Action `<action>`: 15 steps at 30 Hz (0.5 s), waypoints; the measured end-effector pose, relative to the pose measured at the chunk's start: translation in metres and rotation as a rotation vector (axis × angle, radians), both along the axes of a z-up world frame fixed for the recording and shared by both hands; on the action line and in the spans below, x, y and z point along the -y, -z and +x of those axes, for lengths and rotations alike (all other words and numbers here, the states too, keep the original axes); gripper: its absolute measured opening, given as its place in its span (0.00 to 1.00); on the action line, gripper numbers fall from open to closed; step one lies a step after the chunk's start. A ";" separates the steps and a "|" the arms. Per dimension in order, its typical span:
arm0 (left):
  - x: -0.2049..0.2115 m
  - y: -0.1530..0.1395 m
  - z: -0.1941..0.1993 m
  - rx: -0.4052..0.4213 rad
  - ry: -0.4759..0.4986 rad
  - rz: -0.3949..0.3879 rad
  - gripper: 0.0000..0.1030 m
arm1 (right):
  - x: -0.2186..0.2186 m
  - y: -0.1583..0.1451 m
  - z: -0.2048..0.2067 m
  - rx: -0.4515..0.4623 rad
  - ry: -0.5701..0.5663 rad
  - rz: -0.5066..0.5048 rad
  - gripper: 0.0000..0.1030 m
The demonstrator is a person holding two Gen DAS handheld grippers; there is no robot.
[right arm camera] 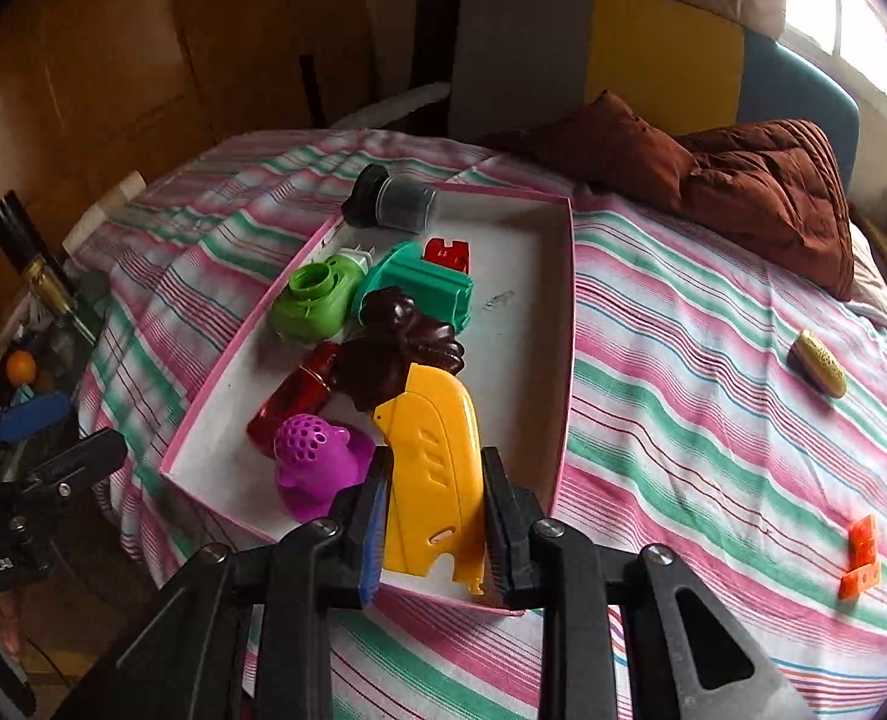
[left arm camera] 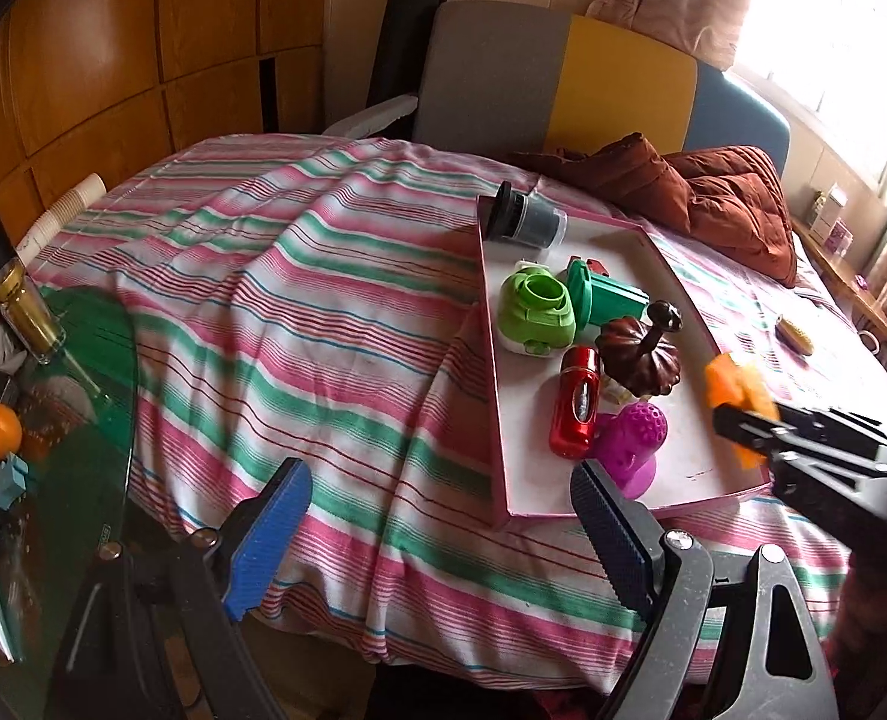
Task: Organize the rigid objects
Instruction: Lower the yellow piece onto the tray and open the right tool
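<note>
Only the right wrist view shows the orange piece (right arm camera: 861,558) on the striped bedsheet (right arm camera: 713,330). Right hand-held gripper (right arm camera: 434,516) clenches a yellow plastic shell (right arm camera: 434,468) over the pink-rimmed tray (right arm camera: 565,324); left hand-held gripper (left arm camera: 443,540) gapes, empty.

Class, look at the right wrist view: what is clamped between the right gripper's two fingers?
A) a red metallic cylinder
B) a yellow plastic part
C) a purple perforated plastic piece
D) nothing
B: the right gripper is shut on the yellow plastic part, held over the pink-edged tray.
</note>
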State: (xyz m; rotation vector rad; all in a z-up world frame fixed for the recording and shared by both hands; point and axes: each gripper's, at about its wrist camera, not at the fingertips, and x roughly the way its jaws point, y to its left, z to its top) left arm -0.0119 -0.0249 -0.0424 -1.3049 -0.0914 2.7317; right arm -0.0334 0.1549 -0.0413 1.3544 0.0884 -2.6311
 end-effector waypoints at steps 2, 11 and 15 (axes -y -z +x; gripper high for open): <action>-0.001 -0.001 0.001 -0.006 0.011 -0.007 0.86 | 0.004 0.007 -0.006 0.032 -0.003 0.007 0.26; -0.009 -0.011 0.003 -0.052 0.034 -0.028 0.86 | 0.018 0.031 -0.034 0.077 -0.011 0.023 0.25; -0.010 -0.011 0.004 -0.049 0.037 -0.034 0.86 | 0.021 0.040 -0.042 0.081 0.000 0.024 0.25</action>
